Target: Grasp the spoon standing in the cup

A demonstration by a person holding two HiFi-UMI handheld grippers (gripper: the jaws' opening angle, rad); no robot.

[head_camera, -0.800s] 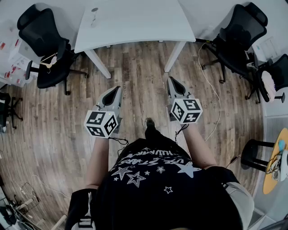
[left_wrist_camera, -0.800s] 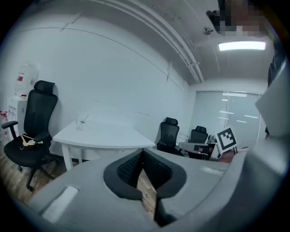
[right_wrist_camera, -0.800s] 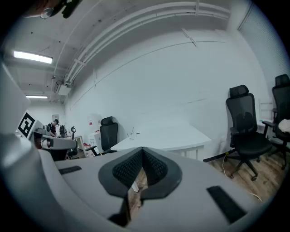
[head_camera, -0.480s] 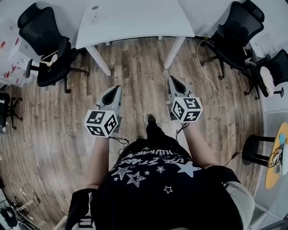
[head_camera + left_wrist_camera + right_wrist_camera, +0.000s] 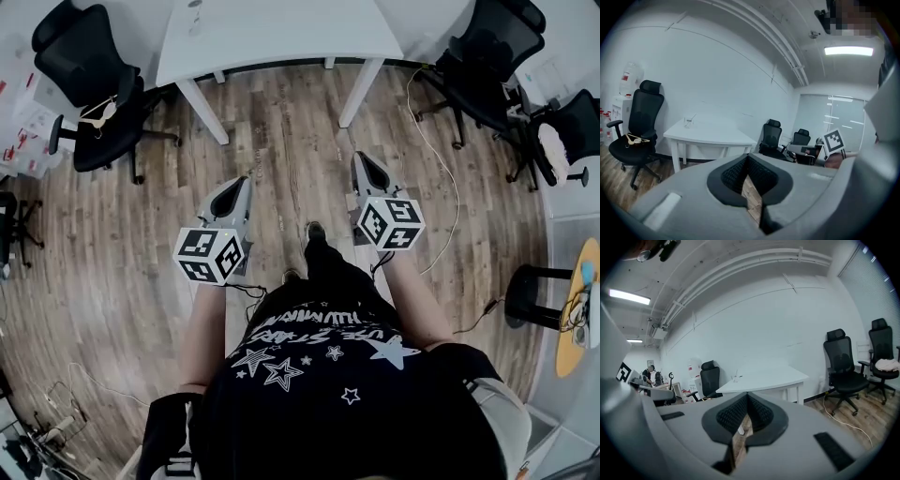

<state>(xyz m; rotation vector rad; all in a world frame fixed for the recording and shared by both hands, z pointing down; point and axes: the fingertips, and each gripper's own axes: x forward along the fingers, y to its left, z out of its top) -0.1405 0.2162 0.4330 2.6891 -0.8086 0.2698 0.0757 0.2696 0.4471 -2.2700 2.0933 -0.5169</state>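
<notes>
Cup (image 5: 688, 122) with upright spoon (image 5: 692, 116): on the counter (image 5: 715, 135), head view 11 o'clock, well apart from the left gripper (image 5: 747, 157) and right gripper (image 5: 746, 395), whose jaws are closed and empty. Spoon likely light, stiff, slippery; take its handle above the rim.

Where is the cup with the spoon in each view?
Head view: cup at the top edge, left of centre, on the white table.
Left gripper view: cup upper left of the jaws, on the table's left end.
Right gripper view: cup centre, just above the jaws.
Shared landmark: the white table.
</notes>
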